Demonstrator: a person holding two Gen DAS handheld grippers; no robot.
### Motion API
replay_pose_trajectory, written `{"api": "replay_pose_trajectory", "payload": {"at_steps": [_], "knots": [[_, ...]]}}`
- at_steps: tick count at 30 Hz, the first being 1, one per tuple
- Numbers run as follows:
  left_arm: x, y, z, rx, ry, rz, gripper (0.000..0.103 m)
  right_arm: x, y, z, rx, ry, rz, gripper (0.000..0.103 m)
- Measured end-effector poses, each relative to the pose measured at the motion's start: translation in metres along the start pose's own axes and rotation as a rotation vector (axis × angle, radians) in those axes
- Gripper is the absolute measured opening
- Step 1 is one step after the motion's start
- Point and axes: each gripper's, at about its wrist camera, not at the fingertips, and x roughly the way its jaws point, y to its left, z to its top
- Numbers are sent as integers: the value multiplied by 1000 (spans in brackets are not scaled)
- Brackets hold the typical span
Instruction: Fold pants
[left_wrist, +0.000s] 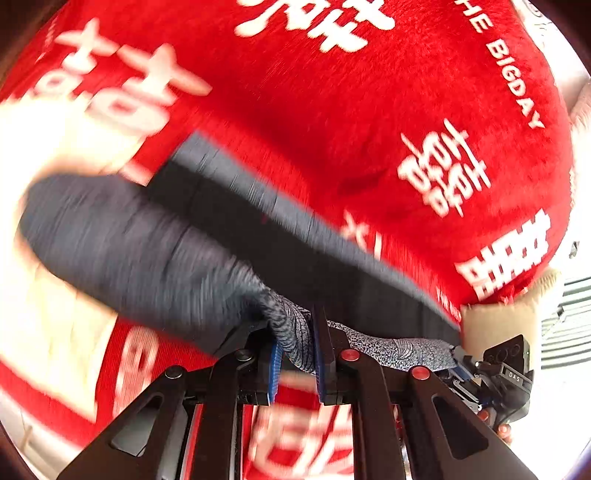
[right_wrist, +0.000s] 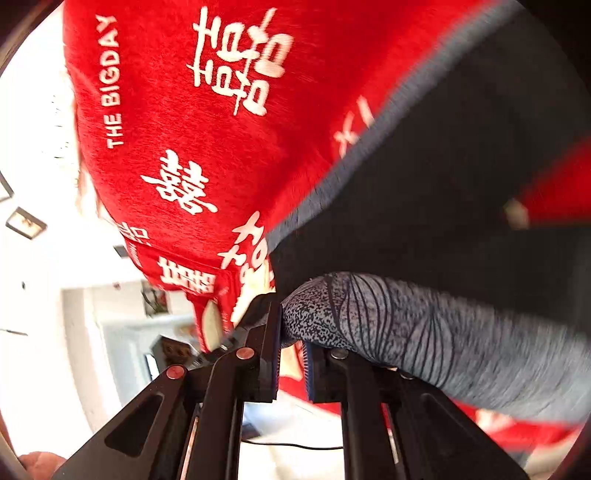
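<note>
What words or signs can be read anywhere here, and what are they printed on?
"THE BIGDAY": white letters on the red blanket, running sideways; the left view shows only "HE BIGDAY".
"XI": white on the same blanket, beside the dark pants.
"DAS": small label on the right gripper, seen from the left view.
White Chinese characters cover the blanket; several are blurred, and I cannot read them reliably.

Bright daylight overexposes the white edges, motion blur smears the nearer fabric (fisheye bending both views' rims).
</note>
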Motion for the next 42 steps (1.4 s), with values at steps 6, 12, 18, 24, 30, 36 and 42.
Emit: {"api": "replay_pose_trajectory", "payload": {"at_steps": [6, 12, 18, 24, 30, 36, 42], "knots": [[86, -2, 63, 28, 5, 132, 24, 60, -12, 107, -58, 126, -130, 11], [118, 7, 76, -47, -15, 265, 54, 108, -48, 149, -82, 235, -270, 13], [74, -16, 71, 56, -83, 432, 80, 103, -35, 154, -116, 246, -265, 40], [65, -58, 21, 226, 9, 448, 80, 50, 18, 141, -299, 80, -338, 80], [100, -113, -57, 380, 168, 331, 80, -34, -2, 69, -253, -14, -487, 80], [135, -163, -137, 508, 302, 193, 80, -126, -65, -43, -56, -116, -625, 80], [144, -191, -184, 651, 372, 163, 80, -170, -122, -134, 108, -179, -713, 80]]}}
